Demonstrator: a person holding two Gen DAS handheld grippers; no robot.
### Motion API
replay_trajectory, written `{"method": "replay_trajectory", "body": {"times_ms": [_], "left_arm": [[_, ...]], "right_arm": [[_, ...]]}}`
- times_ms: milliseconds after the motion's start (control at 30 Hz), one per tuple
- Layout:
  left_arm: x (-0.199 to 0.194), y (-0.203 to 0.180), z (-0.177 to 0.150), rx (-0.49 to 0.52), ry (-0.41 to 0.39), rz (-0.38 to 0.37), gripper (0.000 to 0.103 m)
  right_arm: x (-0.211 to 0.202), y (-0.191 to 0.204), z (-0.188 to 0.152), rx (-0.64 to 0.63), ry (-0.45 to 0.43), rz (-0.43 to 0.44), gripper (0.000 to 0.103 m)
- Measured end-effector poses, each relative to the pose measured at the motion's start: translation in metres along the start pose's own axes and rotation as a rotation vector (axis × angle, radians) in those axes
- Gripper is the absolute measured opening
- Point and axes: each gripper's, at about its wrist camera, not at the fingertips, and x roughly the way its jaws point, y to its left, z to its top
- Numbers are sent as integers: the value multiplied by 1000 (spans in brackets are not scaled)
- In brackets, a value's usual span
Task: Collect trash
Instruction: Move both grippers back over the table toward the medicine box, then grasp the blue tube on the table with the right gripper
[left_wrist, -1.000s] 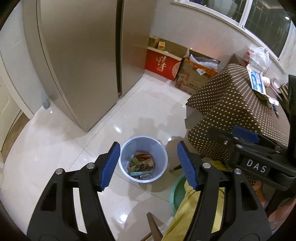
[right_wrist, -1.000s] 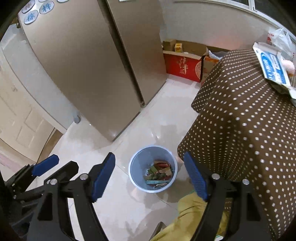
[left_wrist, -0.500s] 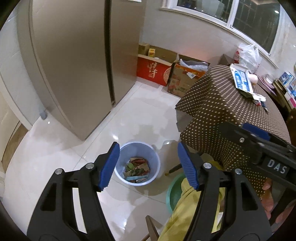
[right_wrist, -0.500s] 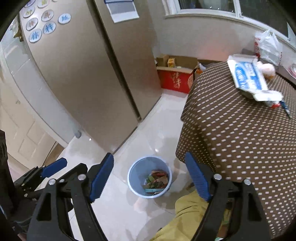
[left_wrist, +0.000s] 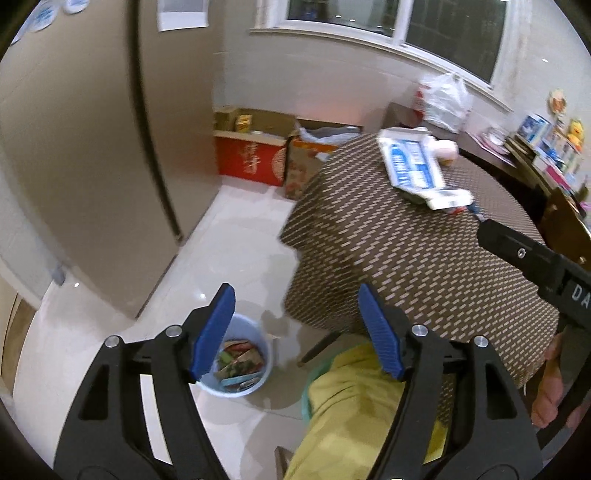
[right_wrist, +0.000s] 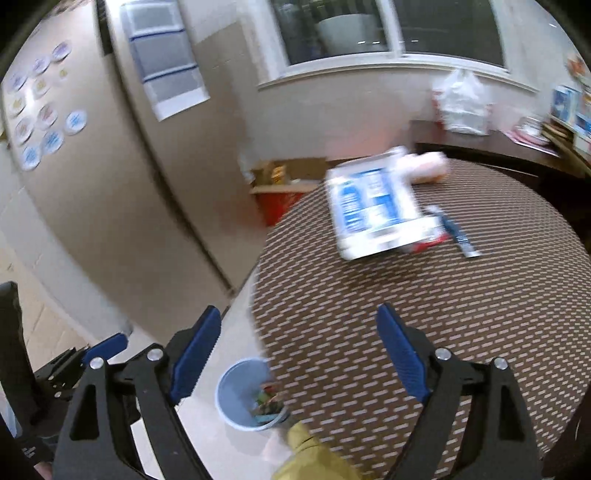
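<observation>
Both views raised from bin (left_wrist: 236, 363) toward surface (right_wrist: 424, 295); left hand-held gripper (left_wrist: 297, 332) and right hand-held gripper (right_wrist: 299, 358) just widened, empty; blue-white packaging (right_wrist: 373, 206) awaiting collection there.

right hand-held gripper (right_wrist: 295, 354): blue pads wide apart, jaws just opening, nothing between | brown dotted-cloth surface (right_wrist: 461, 314): blurred white-and-blue flat box (right_wrist: 373, 210) | floor: pale blue round bin (right_wrist: 240, 391) holding wrappers
</observation>
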Motion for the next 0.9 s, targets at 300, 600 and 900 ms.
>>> {"method": "replay_trajectory", "body": {"times_ms": [300,600,900], "left_arm": [[42,-72,43,94,25,-92,73],[90,-114,70,130,83,-136,80],[113,-129,87,148,94,-186,83]], "right_arm": [[17,-107,26,102,5,-178,86],[67,-159,40,78,97,-251,86],[127,-174,57,12,173,-197,86]]}}
